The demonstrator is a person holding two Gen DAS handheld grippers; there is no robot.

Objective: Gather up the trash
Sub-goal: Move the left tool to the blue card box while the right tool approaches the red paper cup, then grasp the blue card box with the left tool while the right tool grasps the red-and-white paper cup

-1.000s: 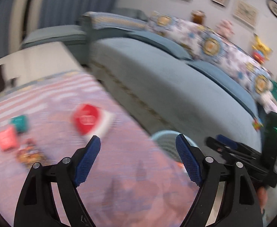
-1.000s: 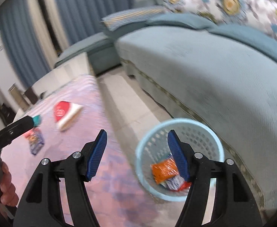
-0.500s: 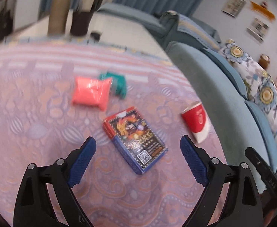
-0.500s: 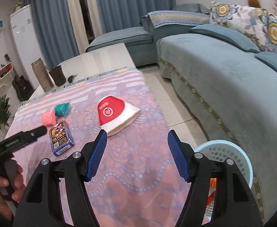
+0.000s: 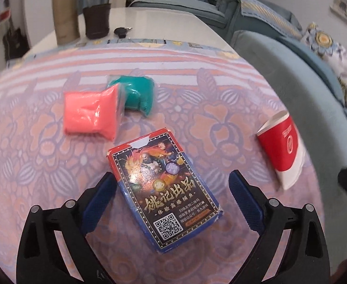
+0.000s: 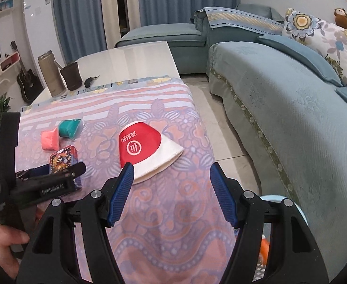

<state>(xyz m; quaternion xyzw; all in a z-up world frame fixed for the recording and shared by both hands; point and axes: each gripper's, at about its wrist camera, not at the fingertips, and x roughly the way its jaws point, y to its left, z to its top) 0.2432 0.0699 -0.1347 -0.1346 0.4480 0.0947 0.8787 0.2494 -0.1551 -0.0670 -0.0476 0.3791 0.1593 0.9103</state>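
living room; low table under a pink-and-lilac patterned cloth (image 5: 43,165), teal sofa (image 6: 291,108) alongside.

left gripper (image 5: 172,196): angled down over the cloth, jaws wide apart and just been opening; card box (image 5: 164,195) lying flat between them, nearer the left finger (image 5: 100,198), pads not seen pressing on it. nothing held.

right gripper (image 6: 171,191): jaws parted partway, empty, above the cloth; flattened red-and-white paper cup (image 6: 147,151) just beyond the fingertips, left tip overlapping its white rim in view, contact not determinable.

beyond the card box: pink packet (image 5: 90,113), touching teal packet (image 5: 138,94) behind it.

left wrist view only: qr code and printing on the box face; paper cup near the cloth's right edge.

right wrist view only: left gripper's body and the hand (image 6: 5,246) gripping it at the left; rim of a light blue basket (image 6: 275,200) on the floor by the sofa, orange wrapper (image 6: 264,248) inside; thermos (image 6: 50,73), dark cup (image 6: 73,75), keys (image 6: 90,80) at the bare far end; guitar (image 6: 26,82); fridge (image 6: 38,23).
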